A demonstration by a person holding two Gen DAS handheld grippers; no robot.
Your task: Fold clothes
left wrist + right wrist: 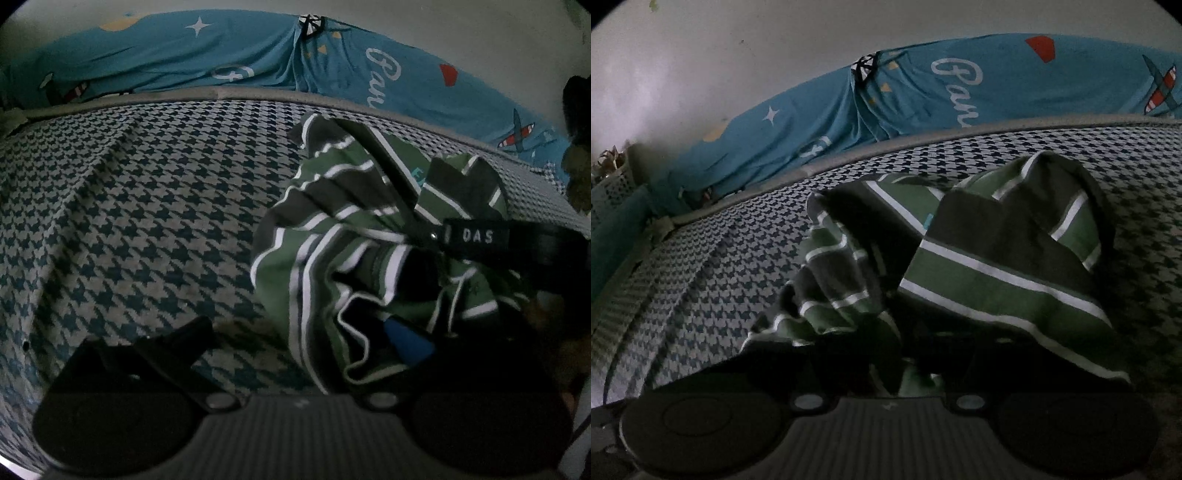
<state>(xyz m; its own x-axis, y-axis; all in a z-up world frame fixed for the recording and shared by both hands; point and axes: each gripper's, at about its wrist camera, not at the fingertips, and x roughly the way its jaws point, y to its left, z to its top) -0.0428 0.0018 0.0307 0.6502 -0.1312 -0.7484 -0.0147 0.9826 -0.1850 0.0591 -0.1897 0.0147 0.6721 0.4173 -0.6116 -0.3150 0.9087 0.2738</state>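
A green, dark grey and white striped garment (pixel 332 236) lies bunched up on a bed covered in blue-and-white houndstooth fabric (pixel 129 206). My left gripper (pixel 295 332) is open. Its left finger (pixel 177 343) rests over bare bed, and its blue-padded right finger (pixel 406 343) is among the garment's folds. My right gripper (pixel 347 127) reaches in from the right as a thin dark bar with the cloth gathered around it. In the right wrist view its fingers are hidden under the lifted garment (pixel 997 266); the gripper (pixel 886 354) is shut on the cloth.
A turquoise printed sheet (pixel 221 55) runs along the far side behind the bed's grey piping (pixel 221 94), below a white wall. A pale perforated basket (pixel 609 181) stands at the far left. A dark shape (pixel 576 147) sits at the right edge.
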